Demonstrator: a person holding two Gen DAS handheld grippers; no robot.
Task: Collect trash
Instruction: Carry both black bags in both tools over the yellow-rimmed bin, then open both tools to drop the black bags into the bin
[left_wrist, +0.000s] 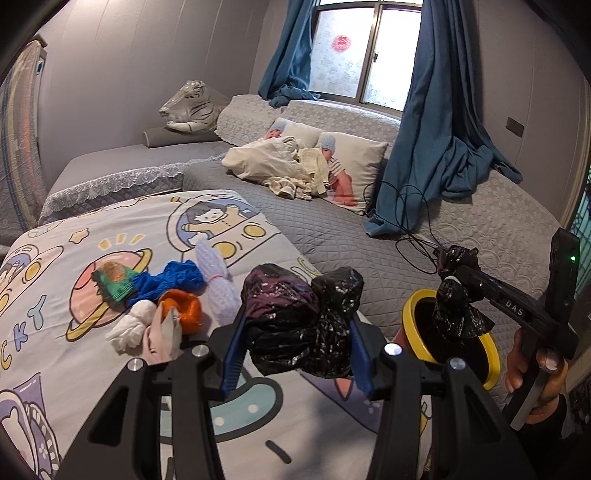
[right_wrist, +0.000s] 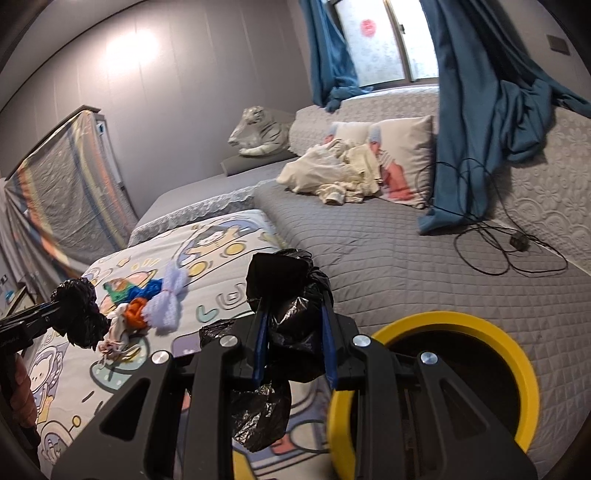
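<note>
My left gripper (left_wrist: 295, 328) is shut on a crumpled black plastic bag (left_wrist: 295, 317), held above the cartoon-print bedsheet (left_wrist: 74, 258). My right gripper (right_wrist: 293, 325) is shut on another crumpled black plastic bag (right_wrist: 291, 295), held beside the yellow-rimmed trash bin (right_wrist: 443, 325). In the left wrist view the right gripper (left_wrist: 458, 273) holds its bag (left_wrist: 458, 306) over the bin (left_wrist: 417, 306). In the right wrist view the left gripper (right_wrist: 74, 314) is at the left with its bag (right_wrist: 79, 312). A pile of trash lies on the sheet: blue (left_wrist: 166, 284), orange (left_wrist: 184, 310), white (left_wrist: 129, 328) and pale mesh (left_wrist: 218, 280) pieces.
The grey quilted bed (right_wrist: 406, 258) carries pillows, a heap of cream clothes (right_wrist: 332, 170) and a black cable (right_wrist: 517, 251). Blue curtains (right_wrist: 480, 110) hang onto the bed. A plush white tiger (left_wrist: 188, 107) sits by the wall. A covered frame (right_wrist: 62, 192) stands at the left.
</note>
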